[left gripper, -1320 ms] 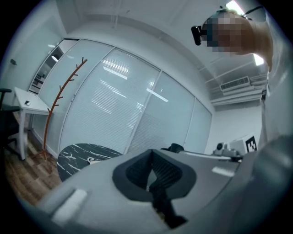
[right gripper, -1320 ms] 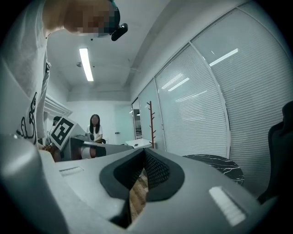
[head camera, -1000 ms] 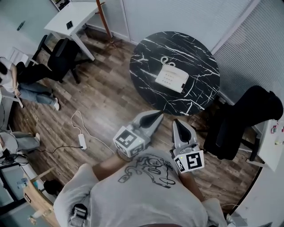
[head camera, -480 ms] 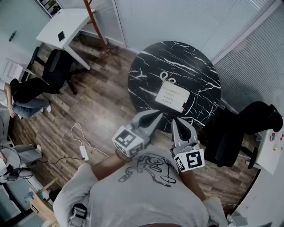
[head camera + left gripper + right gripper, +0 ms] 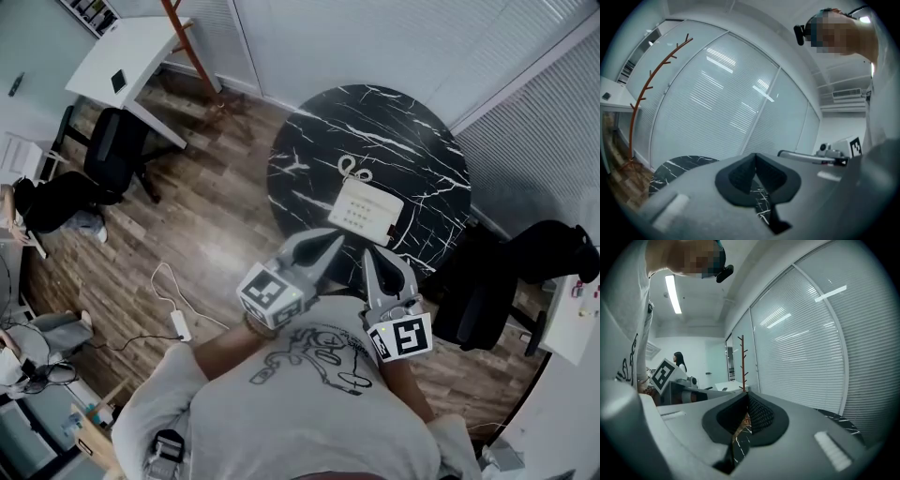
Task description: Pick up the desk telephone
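A white desk telephone [image 5: 366, 212] with a coiled cord lies on the round black marble table [image 5: 309, 164], seen in the head view. My left gripper [image 5: 333, 246] is shut and empty, its tips at the table's near edge, short of the phone. My right gripper [image 5: 371, 260] is shut too, beside it and just below the phone. In the left gripper view the left gripper [image 5: 755, 157] has its pads meeting over the marble table [image 5: 679, 165]. In the right gripper view the right gripper [image 5: 746, 398] is closed on nothing. The phone shows in neither gripper view.
A black office chair [image 5: 497, 281] stands right of the table. A white desk [image 5: 141, 56], another black chair [image 5: 112, 150] and a red-brown coat stand [image 5: 642, 93] are at the left. A white cable with adapter [image 5: 173, 314] lies on the wood floor. Blinds line the far walls.
Both grippers have moved forward together toward the round table. The table and phone now sit closer to the gripper tips. Both stayed shut.
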The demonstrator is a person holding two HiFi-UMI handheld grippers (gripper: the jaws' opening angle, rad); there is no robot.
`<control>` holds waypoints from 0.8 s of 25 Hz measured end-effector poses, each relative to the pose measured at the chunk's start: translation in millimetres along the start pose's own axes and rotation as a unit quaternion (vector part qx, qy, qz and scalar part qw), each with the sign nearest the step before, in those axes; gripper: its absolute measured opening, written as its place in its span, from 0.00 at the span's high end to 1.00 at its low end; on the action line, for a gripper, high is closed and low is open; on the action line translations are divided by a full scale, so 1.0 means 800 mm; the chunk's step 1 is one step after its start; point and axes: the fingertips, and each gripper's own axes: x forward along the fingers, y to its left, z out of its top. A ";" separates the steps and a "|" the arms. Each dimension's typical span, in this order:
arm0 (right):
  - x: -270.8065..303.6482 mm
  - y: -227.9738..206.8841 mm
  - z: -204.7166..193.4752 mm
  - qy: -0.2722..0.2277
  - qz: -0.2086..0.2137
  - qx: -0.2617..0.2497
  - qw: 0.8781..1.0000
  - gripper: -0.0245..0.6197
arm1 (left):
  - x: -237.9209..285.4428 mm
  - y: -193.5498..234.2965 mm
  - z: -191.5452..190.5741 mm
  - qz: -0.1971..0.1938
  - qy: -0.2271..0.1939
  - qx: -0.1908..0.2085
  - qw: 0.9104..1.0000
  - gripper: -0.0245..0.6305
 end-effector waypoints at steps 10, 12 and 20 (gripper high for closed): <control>-0.012 -0.032 -0.015 0.016 -0.004 0.013 1.000 0.95 | 0.026 -0.002 -0.014 0.012 0.011 -0.006 1.000 0.96; -0.015 -0.039 -0.016 0.019 -0.003 0.011 1.000 0.95 | 0.031 -0.004 -0.018 0.016 0.013 -0.007 1.000 0.96; -0.015 -0.061 -0.027 0.025 -0.005 0.012 1.000 0.95 | 0.047 0.000 -0.033 0.028 0.022 0.000 0.999 0.96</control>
